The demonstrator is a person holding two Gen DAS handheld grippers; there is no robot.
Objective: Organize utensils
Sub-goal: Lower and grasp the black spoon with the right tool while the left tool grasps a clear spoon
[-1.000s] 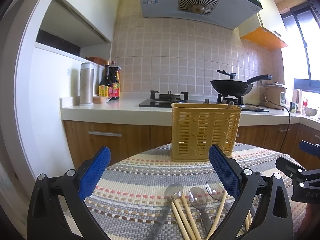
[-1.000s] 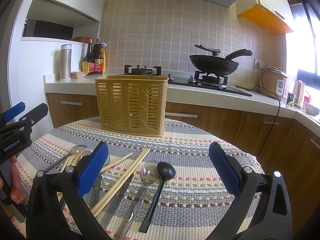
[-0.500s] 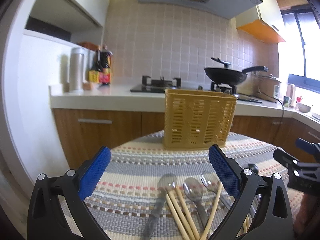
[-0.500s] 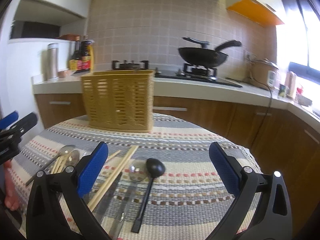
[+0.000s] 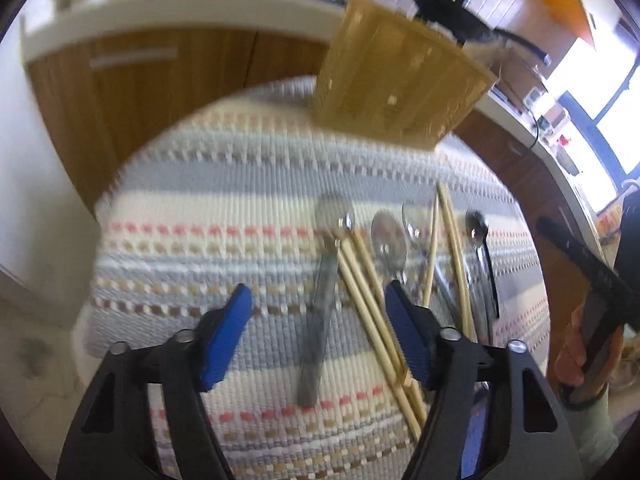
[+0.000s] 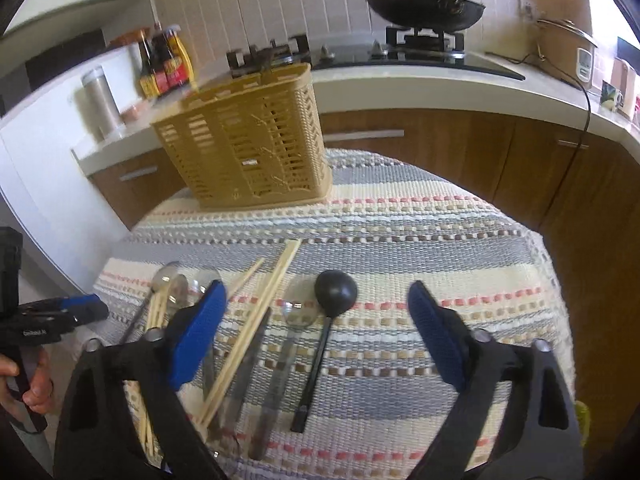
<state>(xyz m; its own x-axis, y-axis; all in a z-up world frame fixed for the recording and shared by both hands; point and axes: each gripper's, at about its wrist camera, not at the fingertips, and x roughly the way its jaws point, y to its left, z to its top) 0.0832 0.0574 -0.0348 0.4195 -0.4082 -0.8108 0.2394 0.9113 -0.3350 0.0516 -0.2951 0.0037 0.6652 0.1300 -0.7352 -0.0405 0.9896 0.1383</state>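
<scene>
A yellow slotted utensil basket (image 5: 394,80) (image 6: 248,148) stands at the far side of a round table with a striped cloth (image 5: 224,208) (image 6: 420,248). Clear spoons (image 5: 322,280) (image 6: 288,344), wooden chopsticks (image 5: 372,308) (image 6: 256,320) and a black spoon (image 6: 326,320) (image 5: 482,252) lie side by side on the cloth. My left gripper (image 5: 318,304) is open above the leftmost clear spoon's handle and the chopsticks. My right gripper (image 6: 316,312) is open above the black spoon. Both are empty.
A kitchen counter (image 6: 420,80) with a hob, a black wok (image 6: 424,8), sauce bottles (image 6: 166,66) and a steel flask (image 6: 98,100) runs behind the table. Wooden cabinets (image 6: 460,152) stand below it. The other gripper shows at each view's edge (image 6: 52,320) (image 5: 588,276).
Both grippers have tilted downward and moved in over the utensils. The left gripper's fingers now stand closer together than before. Nothing has been picked up.
</scene>
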